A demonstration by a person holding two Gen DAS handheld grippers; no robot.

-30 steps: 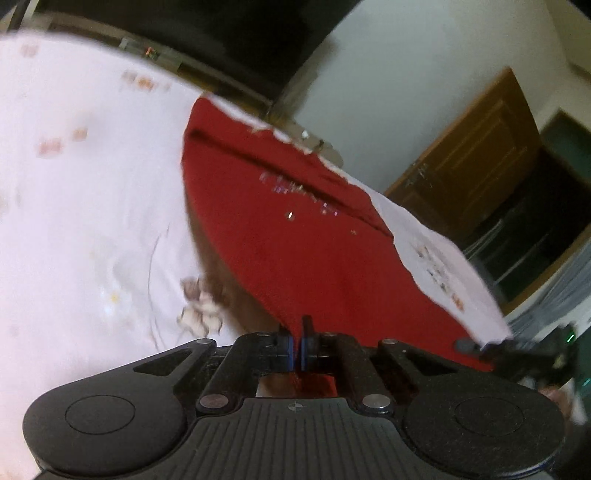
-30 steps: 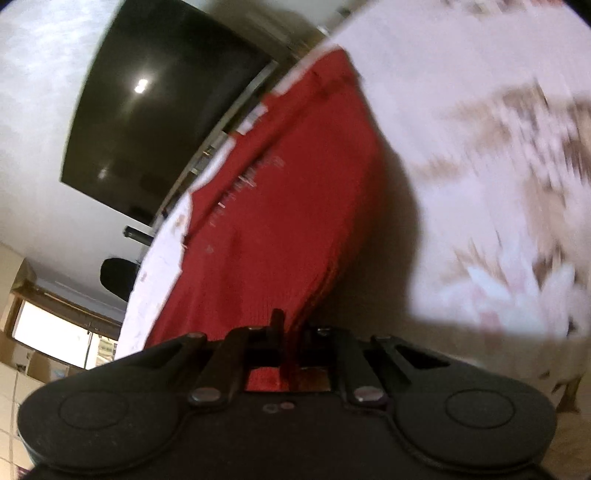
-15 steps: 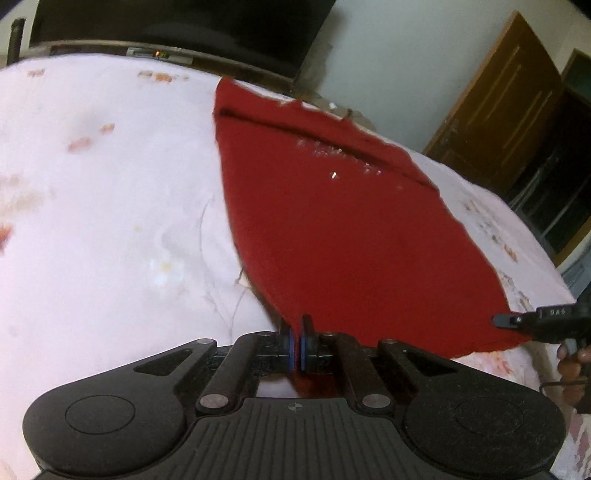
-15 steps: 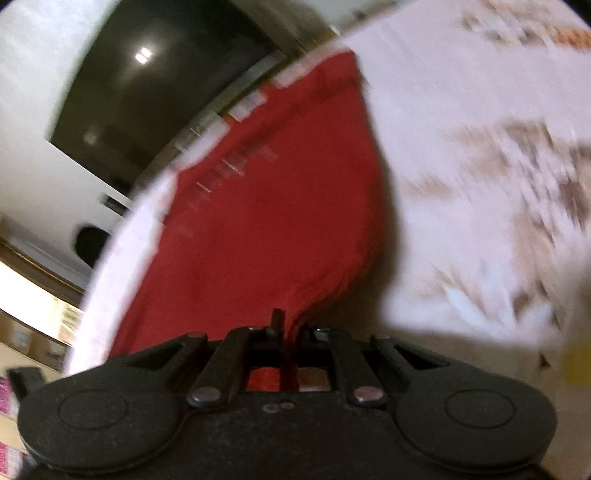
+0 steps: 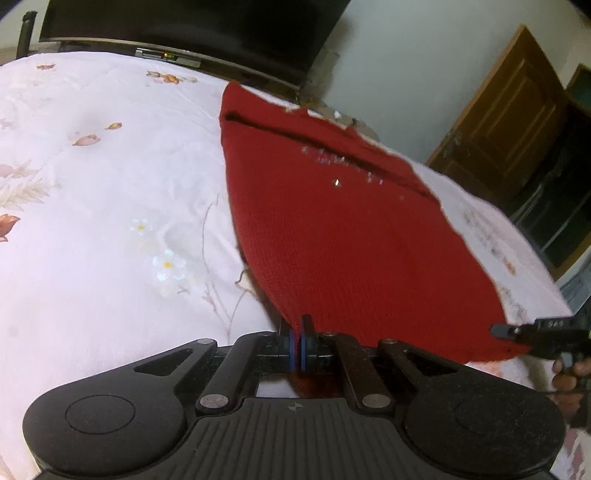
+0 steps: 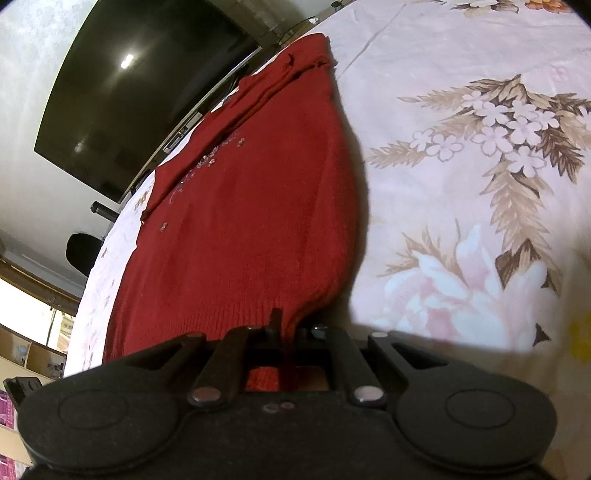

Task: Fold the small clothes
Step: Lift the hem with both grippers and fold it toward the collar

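A small red knitted sweater (image 5: 354, 236) with shiny beads across the chest lies stretched over a pale floral bedsheet (image 5: 110, 206). My left gripper (image 5: 296, 325) is shut on the near left corner of its hem. My right gripper (image 6: 286, 325) is shut on the opposite hem corner, and the red sweater (image 6: 243, 221) runs away from it toward the collar. In the left wrist view the right gripper (image 5: 517, 332) shows at the hem's far right corner, with a hand (image 5: 569, 373) behind it. The hem is pulled taut between both grippers.
A dark television (image 5: 192, 29) stands past the bed's far edge. A wooden door (image 5: 506, 125) is at the right of the left wrist view. The floral bedsheet (image 6: 480, 155) spreads wide to the right of the sweater. Shelves and boxes (image 6: 33, 358) sit at the lower left.
Both grippers have kept their grip on the hem. The sweater has come down from a lifted, slanted hang to lie flatter and more spread on the sheet. The views have steadied.
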